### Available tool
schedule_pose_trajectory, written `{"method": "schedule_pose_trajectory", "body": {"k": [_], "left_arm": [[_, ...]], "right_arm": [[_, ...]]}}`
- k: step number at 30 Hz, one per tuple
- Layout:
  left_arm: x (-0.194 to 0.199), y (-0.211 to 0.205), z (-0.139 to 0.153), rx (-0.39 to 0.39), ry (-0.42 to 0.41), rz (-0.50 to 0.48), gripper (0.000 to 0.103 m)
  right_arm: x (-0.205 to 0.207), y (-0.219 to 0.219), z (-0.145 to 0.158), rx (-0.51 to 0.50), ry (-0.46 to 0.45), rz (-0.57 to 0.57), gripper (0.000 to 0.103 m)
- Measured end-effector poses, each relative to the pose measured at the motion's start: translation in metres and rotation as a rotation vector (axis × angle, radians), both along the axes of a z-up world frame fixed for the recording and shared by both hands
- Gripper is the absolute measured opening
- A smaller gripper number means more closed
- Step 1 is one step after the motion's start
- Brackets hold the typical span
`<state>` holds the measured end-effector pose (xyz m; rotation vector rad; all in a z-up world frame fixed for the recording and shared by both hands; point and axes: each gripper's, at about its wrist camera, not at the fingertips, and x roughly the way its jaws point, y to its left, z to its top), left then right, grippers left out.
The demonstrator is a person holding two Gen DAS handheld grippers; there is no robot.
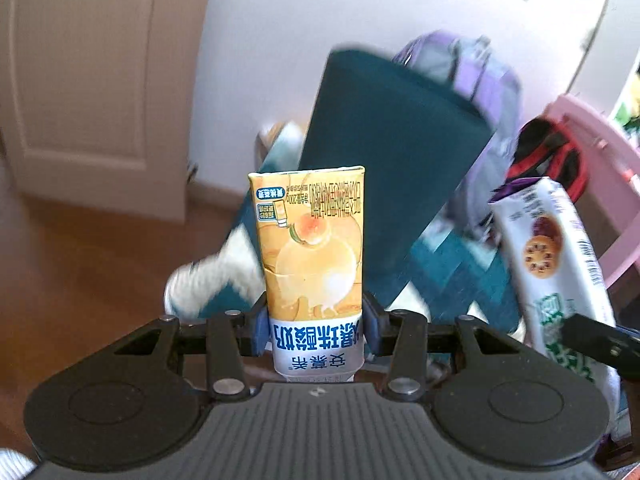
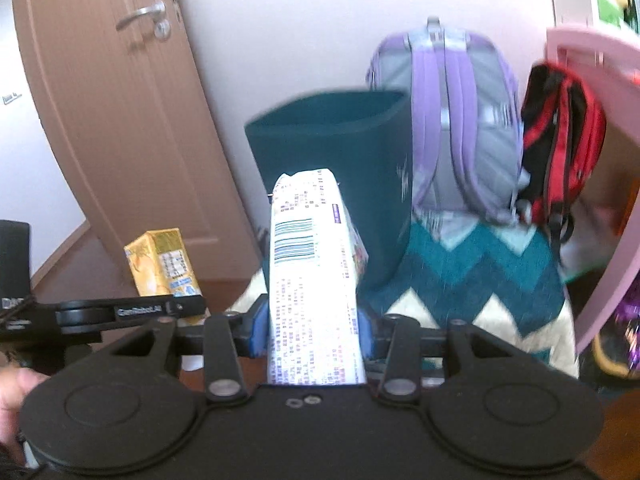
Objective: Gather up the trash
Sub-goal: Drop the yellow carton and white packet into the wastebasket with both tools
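Teal bin [image 2: 336, 168] ahead; purple backpack [image 2: 460, 120], red backpack [image 2: 560, 140] behind.

Yellow carton [image 1: 312, 248], teal bin [image 2: 336, 160], purple backpack [image 2: 460, 120] (grey panels)

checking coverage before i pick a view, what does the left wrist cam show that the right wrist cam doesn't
Only the left wrist view shows the yellow yogurt carton's peach-printed front, clamped in the left gripper, and the biscuit packet's picture side.

Only the right wrist view shows the door handle, the biscuit packet's barcode side in the right gripper, and a person's hand.

Both show the dark teal bin, purple backpack, red-and-black backpack and zigzag rug.
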<state>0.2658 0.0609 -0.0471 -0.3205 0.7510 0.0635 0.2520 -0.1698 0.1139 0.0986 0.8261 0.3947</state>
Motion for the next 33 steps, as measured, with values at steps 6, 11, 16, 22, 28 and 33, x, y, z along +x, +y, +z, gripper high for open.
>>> {"method": "schedule_pose_trajectory", "body": {"k": [6, 11, 16, 22, 28, 33], "left_arm": [[0.033, -0.003, 0.059, -0.004, -0.068, -0.057, 0.044], [0.084, -0.006, 0.099, -0.007, -0.122, -0.086, 0.044], [0.144, -0.005, 0.128, -0.002, -0.145, -0.104, 0.044], [0.212, -0.009, 0.127, -0.009, -0.130, -0.111, 0.044], [0.264, -0.017, 0.110, 0.060, -0.093, -0.131, 0.044], [0.297, -0.021, 0.087, 0.119, -0.037, -0.148, 0.044]], "right_arm": [[0.038, 0.005, 0.037, -0.017, -0.072, -0.026, 0.042], [0.091, 0.015, 0.056, -0.041, -0.112, -0.053, 0.042], [0.153, 0.025, 0.056, -0.065, -0.115, -0.076, 0.042], [0.221, 0.036, 0.042, -0.096, -0.111, -0.106, 0.042], [0.270, 0.045, 0.016, -0.133, -0.088, -0.099, 0.042], [0.295, 0.053, -0.012, -0.174, -0.044, -0.069, 0.042]]}}
